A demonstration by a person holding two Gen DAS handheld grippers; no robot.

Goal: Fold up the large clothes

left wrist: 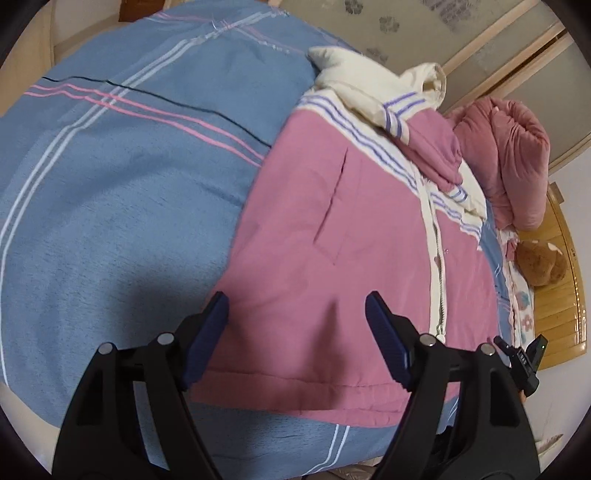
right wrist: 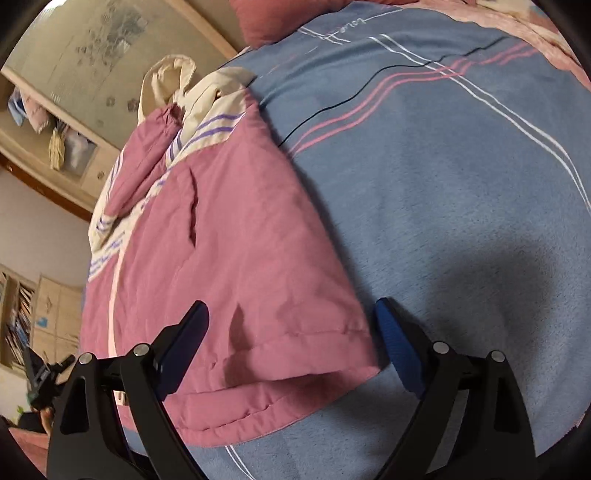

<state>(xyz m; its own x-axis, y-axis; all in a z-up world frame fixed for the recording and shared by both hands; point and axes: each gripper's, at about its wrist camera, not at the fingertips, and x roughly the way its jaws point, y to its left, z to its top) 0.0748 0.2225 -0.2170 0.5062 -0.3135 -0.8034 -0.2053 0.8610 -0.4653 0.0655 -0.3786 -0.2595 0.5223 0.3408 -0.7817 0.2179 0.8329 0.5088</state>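
Observation:
A pink padded jacket [left wrist: 332, 229] with a cream hood, purple stripes and a white zip lies flat on a blue striped bedsheet [left wrist: 110, 184]. One pink sleeve [left wrist: 436, 155] is laid across its chest. My left gripper [left wrist: 297, 299] hovers open over the lower part of the jacket, just above the hem [left wrist: 295, 395], with nothing between its fingers. In the right wrist view the same jacket [right wrist: 229, 258] lies on the sheet [right wrist: 443, 184]. My right gripper [right wrist: 291, 304] stands open over the hem's corner [right wrist: 332, 369], one finger above the pink cloth and the other above the sheet.
A rolled pink quilt [left wrist: 509, 155] and a brown plush toy [left wrist: 539, 262] lie at the bed's far side by the wooden frame [left wrist: 569, 280]. Frosted wardrobe doors [left wrist: 406, 29] stand behind. Shelves [right wrist: 55, 147] line the wall in the right wrist view.

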